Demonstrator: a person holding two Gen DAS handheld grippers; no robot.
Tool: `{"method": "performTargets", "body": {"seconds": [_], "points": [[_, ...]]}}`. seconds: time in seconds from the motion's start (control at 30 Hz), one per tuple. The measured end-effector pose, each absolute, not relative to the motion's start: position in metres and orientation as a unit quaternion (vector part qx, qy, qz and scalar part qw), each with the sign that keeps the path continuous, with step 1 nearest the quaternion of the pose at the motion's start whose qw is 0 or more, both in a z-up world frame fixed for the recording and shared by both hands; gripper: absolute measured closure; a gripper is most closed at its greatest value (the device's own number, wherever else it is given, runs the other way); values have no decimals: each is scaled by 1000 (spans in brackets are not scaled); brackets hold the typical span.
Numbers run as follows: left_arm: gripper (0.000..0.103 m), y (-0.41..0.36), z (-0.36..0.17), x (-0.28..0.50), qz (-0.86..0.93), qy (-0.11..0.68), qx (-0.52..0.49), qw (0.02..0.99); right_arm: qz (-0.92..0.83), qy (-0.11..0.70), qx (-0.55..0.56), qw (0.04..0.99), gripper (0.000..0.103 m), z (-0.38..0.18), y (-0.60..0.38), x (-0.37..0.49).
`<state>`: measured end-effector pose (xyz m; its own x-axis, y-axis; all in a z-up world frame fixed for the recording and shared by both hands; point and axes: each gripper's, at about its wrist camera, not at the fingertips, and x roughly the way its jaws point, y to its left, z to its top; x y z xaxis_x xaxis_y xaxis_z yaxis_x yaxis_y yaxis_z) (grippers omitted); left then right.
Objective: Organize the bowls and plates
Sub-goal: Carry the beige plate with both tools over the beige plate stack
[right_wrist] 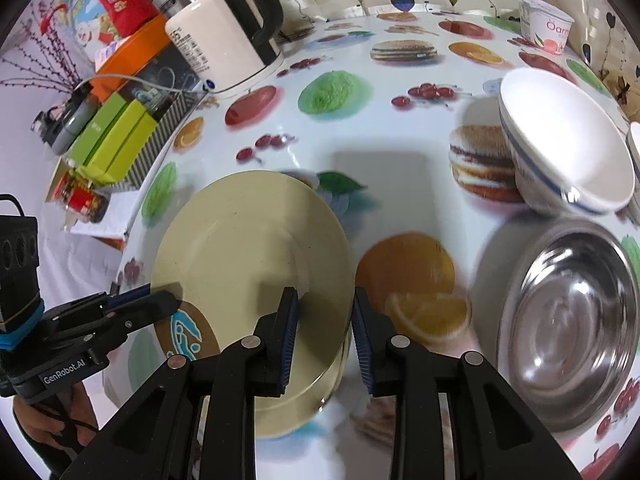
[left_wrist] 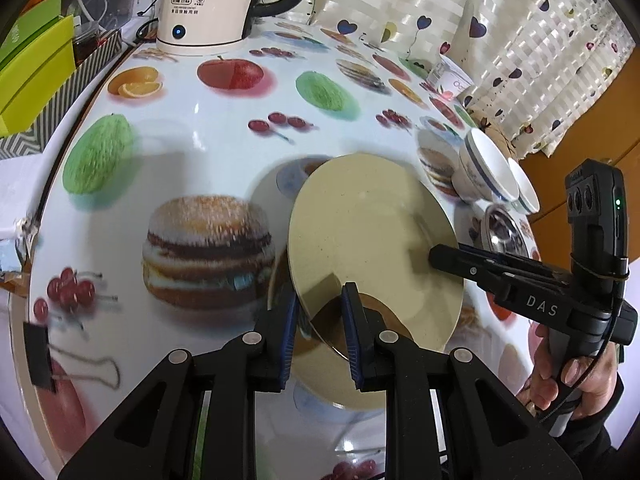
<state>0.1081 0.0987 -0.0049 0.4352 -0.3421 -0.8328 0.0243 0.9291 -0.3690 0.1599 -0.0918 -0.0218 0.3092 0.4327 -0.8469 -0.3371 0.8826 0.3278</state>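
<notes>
A round cream-yellow plate is held tilted above the glossy surface, which is printed with fruit and burgers. Its near rim is pinched between the blue pads of the left gripper, whose jaws are drawn nearly together on the thin edge. The opposite rim is taken by the right gripper, seen in its own view with one pad over the plate's upper face and the other outside the rim; the jaws are narrowly set, though whether both pads press firmly on the plate cannot quite be made out through the blur. A brown disc with a blue mark is seen beneath the plate's near edge.

To the right of the plate, a shiny stainless steel bowl rests on the surface. Just behind it, a white ceramic bowl with a blue band lies tipped on its side, with a second white bowl just beyond it. A white electric kettle with a black handle stands at the far edge, and a white yoghurt cup is set near the heart-patterned curtain. Green boxes are stacked off the surface's left edge. A person's hand is wrapped around the right gripper's handle.
</notes>
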Motion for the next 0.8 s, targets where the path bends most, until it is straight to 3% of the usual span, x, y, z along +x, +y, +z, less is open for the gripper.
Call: {"method": "performTargets", "body": {"seconds": [0.8], "points": [[80,88,-10,75,-73,511,-141,845,256,534,3,806,73,-32,-84,139]]}}
